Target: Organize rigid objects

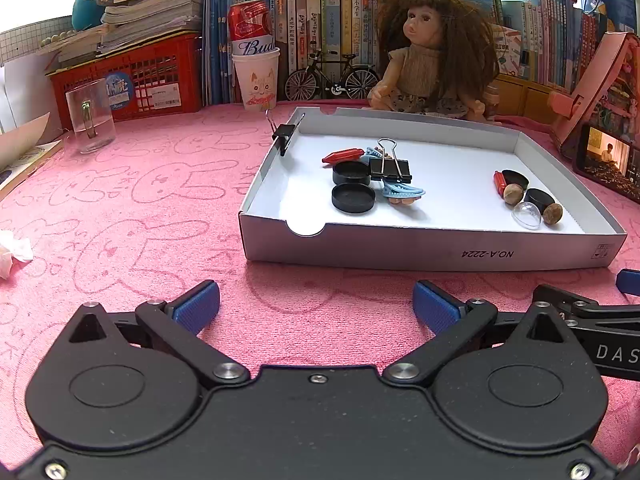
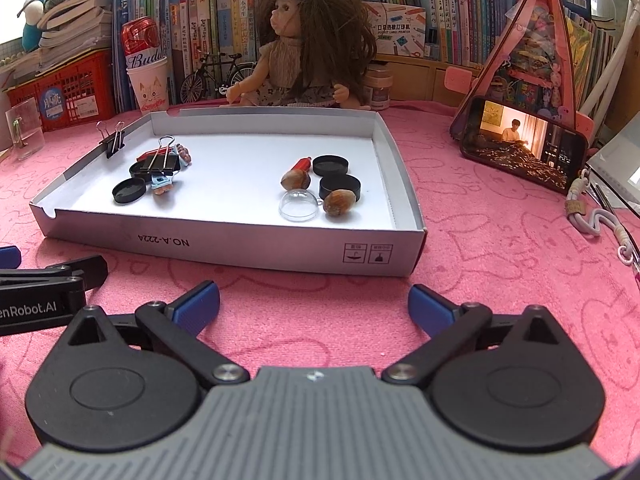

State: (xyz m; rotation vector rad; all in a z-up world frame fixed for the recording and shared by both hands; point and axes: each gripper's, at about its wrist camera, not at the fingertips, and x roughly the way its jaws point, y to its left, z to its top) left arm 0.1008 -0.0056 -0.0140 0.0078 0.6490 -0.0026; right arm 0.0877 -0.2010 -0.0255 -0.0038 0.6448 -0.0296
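Left tongs: your left tongs (image 1: 316,306) stand wide apart with nothing between the blue pads, low over the pink cloth, just short of the tray's near wall
Right tongs: your right tongs (image 2: 314,306) are spread just as wide and hold nothing, also in front of the tray, beside the left tongs
Tray: the shallow white cardboard tray (image 1: 432,246) sits on the desk (image 1: 140,200), printed near wall facing you
Left group: two black round caps (image 1: 353,197), a large black binder clip (image 1: 390,168), a red spindle-shaped piece (image 1: 344,156) and light blue hair clips (image 1: 404,191) lie touching one another in the left half of the tray
Right group: two more black caps (image 2: 340,186), two brown nuts (image 2: 339,201), a clear plastic dome (image 2: 298,206) and a second red piece (image 2: 301,165) cluster in the right half, well apart from the left group
Tray rim: a small black binder clip (image 1: 285,136) is clamped on the tray's left wall
Behind the tray: you have a doll (image 1: 432,52) seated against rows of books, with a model bicycle (image 1: 332,76) beside it
Right side: a phone (image 2: 524,144) leans there with its screen lit
Far left: a clear glass (image 1: 90,120) stands in front of a red basket (image 1: 132,80)
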